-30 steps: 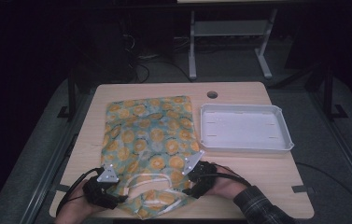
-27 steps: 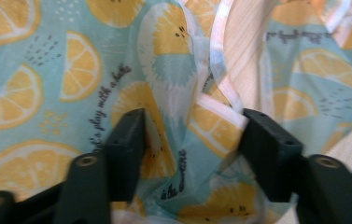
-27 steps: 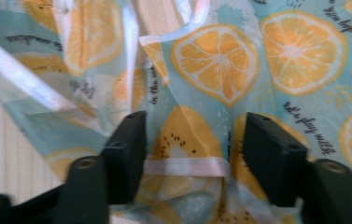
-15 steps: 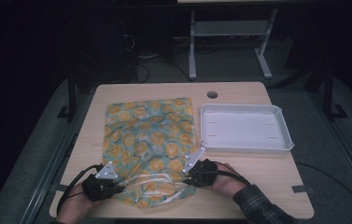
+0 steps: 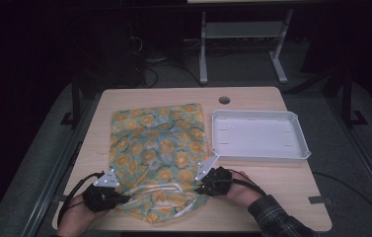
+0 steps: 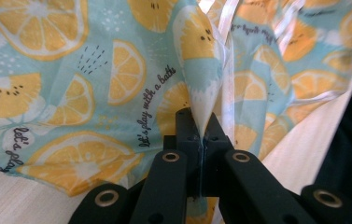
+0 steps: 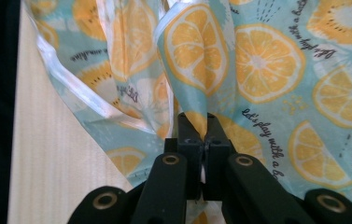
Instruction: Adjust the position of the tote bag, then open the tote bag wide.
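Both my claws have just clamped down. My left gripper [image 6: 200, 140] pinches a raised fold of the thin teal cloth printed with orange slices [image 5: 156, 148]; my right gripper [image 7: 204, 140] pinches another. The cloth lies flat on the pale wooden table [image 5: 282, 187], its near edge bunched between my hands, beside the empty white plastic tray [image 5: 299, 150]. Judgement: grip secured, ready to lift.
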{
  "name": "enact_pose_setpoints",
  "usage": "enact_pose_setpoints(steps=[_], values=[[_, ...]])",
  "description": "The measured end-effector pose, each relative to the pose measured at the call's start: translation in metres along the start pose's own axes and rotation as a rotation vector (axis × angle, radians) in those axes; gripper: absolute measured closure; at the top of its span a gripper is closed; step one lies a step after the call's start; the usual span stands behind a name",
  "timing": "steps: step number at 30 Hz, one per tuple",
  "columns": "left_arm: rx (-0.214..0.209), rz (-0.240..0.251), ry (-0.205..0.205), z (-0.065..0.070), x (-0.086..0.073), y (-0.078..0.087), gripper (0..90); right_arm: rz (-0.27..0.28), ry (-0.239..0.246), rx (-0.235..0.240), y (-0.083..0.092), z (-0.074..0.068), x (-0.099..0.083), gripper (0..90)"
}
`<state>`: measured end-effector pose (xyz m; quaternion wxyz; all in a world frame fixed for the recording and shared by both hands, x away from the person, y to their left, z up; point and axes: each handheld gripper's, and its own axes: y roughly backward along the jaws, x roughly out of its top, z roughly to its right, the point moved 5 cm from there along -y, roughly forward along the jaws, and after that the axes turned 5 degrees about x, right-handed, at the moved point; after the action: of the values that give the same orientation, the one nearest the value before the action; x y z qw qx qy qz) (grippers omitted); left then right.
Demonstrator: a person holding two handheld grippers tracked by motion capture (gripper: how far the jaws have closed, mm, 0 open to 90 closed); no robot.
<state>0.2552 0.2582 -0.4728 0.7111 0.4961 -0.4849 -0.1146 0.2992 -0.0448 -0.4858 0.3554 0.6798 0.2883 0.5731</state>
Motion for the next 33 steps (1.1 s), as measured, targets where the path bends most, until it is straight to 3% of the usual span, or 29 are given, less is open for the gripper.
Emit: enact_pose_setpoints(steps=[10, 22, 33], values=[[-0.049, 0.053, 0.008, 0.011, 0.008, 0.015, 89.1, 0.038, 0.007, -0.003, 0.017, -0.004, 0.004, 88.2], [-0.074, 0.080, -0.023, 0.031, 0.010, 0.034, 89.1, 0.084, 0.030, 0.006, 0.037, -0.018, 0.003, 88.1], [-0.054, 0.129, -0.038, 0.021, 0.023, 0.050, 89.0, 0.136, 0.050, -0.007, 0.052, -0.014, 0.012, 88.1]])
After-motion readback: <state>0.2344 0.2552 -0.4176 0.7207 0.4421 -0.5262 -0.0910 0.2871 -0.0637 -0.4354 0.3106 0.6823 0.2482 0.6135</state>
